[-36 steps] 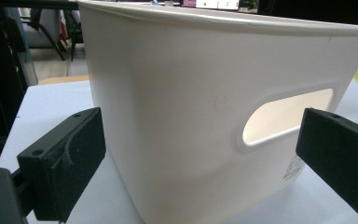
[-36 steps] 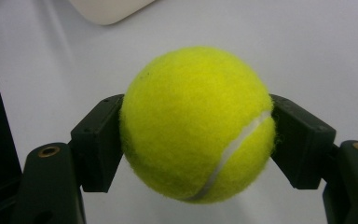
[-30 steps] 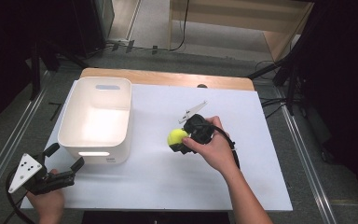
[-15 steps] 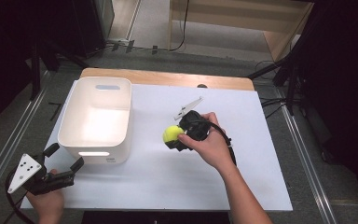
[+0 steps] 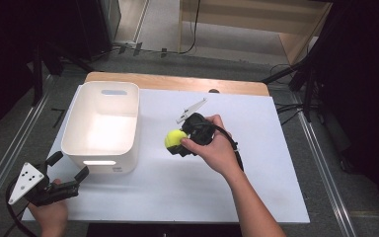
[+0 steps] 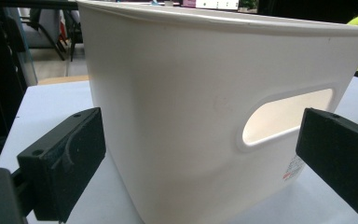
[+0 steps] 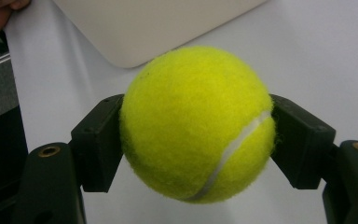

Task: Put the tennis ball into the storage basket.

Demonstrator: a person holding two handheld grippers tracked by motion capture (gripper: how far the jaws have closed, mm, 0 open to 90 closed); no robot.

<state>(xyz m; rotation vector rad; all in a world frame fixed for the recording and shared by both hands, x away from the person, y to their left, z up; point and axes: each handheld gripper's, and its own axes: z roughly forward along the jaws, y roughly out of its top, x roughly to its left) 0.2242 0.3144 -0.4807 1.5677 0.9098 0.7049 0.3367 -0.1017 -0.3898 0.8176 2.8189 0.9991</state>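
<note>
Since a second ago, my right tool [image 5: 180, 144] has carried the tennis ball [image 5: 174, 138] a little toward the white bin [image 5: 103, 123], seen from above; the ball is lifted off the counter [image 5: 177, 182], not yet over the bin. My left tool [image 6: 200, 158] sits wide open and empty, facing the bin's handle wall [image 6: 191, 93]. My right tool's view shows both jaws clamped on the ball [image 7: 198, 123]. Picking up looks done; I judge carrying and dropping remain.
</note>
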